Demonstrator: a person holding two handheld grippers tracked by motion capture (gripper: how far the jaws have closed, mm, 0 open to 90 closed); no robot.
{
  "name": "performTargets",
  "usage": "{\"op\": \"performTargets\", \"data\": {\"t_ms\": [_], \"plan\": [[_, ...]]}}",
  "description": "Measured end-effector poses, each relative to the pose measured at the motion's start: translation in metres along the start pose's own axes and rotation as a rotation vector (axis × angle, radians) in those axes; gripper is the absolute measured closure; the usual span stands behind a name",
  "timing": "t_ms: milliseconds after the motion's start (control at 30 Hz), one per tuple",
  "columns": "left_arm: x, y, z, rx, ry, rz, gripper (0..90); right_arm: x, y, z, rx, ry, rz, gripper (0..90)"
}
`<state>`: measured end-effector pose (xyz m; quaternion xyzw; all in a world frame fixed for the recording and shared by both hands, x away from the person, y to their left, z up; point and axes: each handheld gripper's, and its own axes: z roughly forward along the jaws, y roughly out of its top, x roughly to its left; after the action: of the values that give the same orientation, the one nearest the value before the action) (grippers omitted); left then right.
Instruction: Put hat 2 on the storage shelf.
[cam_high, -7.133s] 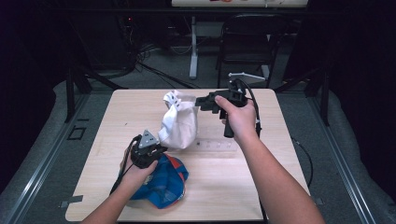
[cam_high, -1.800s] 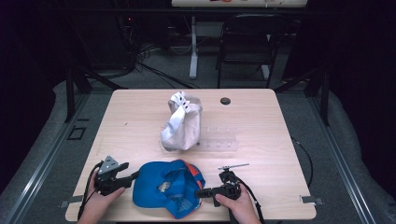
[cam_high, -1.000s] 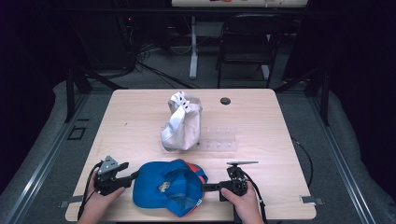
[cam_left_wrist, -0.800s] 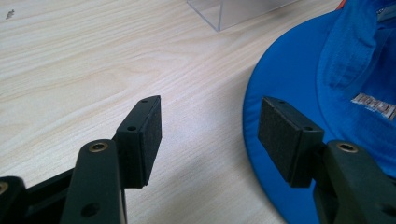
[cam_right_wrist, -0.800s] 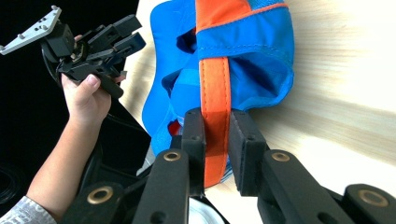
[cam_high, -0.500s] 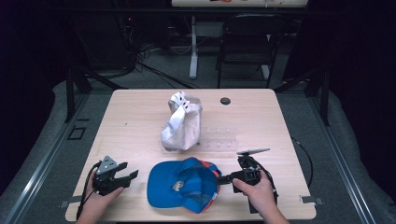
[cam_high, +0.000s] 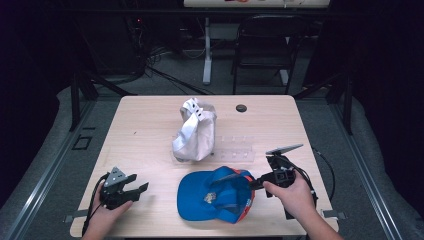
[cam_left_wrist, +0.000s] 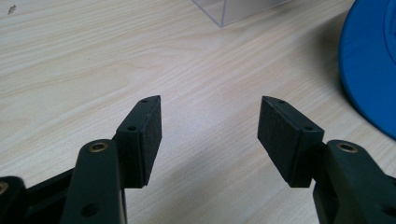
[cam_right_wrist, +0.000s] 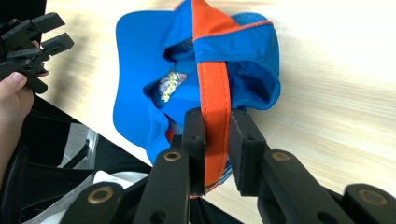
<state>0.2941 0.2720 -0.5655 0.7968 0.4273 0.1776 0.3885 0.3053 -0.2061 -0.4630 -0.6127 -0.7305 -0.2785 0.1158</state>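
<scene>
Two tongs | right tongs (cam_right_wrist: 216, 140) clamped on orange strap of blue cap (cam_high: 210, 197), cap at near edge of desk (cam_high: 150, 135) | left tongs (cam_left_wrist: 209, 135) spread wide, nothing between, beside cap

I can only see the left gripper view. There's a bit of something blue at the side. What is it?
Observer: A blue cap with an orange band, lying near the front edge of the table.
Operator: Is anybody holding it?
Observer: Yes. The right gripper has its jaws shut on the cap's orange band.
Operator: Is my gripper close to the cap?
Observer: The left gripper is off to the cap's left with bare table between them, jaws open with nothing between them.
Operator: Anything else on the table?
Observer: A crumpled white cap sits behind the blue one, leaning on a clear plastic stand, and a small black disc lies near the far edge.
</scene>
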Motion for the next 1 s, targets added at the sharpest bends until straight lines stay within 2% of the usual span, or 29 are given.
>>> {"op": "performTargets", "data": {"t_ms": [100,200,233,267,400,733,867,900,933,1000], "plan": [[0.000,0.000,0.000,0.002,0.000,0.003,40.5,0.007,0.006,-0.012,0.000,-0.024,0.016,77.9],[0.000,0.000,0.000,0.003,0.000,0.004,40.5,0.017,0.014,-0.029,0.014,-0.066,0.001,78.0],[0.000,0.000,0.000,0.004,-0.002,0.004,40.5,0.024,0.019,-0.038,0.008,-0.088,0.001,78.0],[0.000,0.000,0.000,0.004,-0.002,0.004,40.5,0.024,0.019,-0.038,0.008,-0.088,0.001,78.0],[0.000,0.000,0.000,0.003,-0.005,0.005,40.5,0.042,0.030,-0.062,0.026,-0.127,0.002,77.9],[-0.001,0.000,0.000,0.012,-0.010,0.004,40.5,0.066,0.046,-0.093,0.056,-0.180,0.025,78.0],[0.000,0.000,0.000,0.011,-0.010,0.005,40.6,0.070,0.050,-0.100,0.061,-0.155,0.044,78.0],[0.000,0.000,0.000,0.007,-0.009,0.007,40.5,0.072,0.052,-0.106,0.059,-0.121,0.067,77.9],[0.000,0.000,0.000,0.007,-0.009,0.007,40.5,0.072,0.052,-0.106,0.059,-0.121,0.067,77.9],[0.000,0.000,-0.001,0.007,-0.008,0.005,40.5,0.071,0.055,-0.113,0.059,-0.058,0.086,77.9]]}}
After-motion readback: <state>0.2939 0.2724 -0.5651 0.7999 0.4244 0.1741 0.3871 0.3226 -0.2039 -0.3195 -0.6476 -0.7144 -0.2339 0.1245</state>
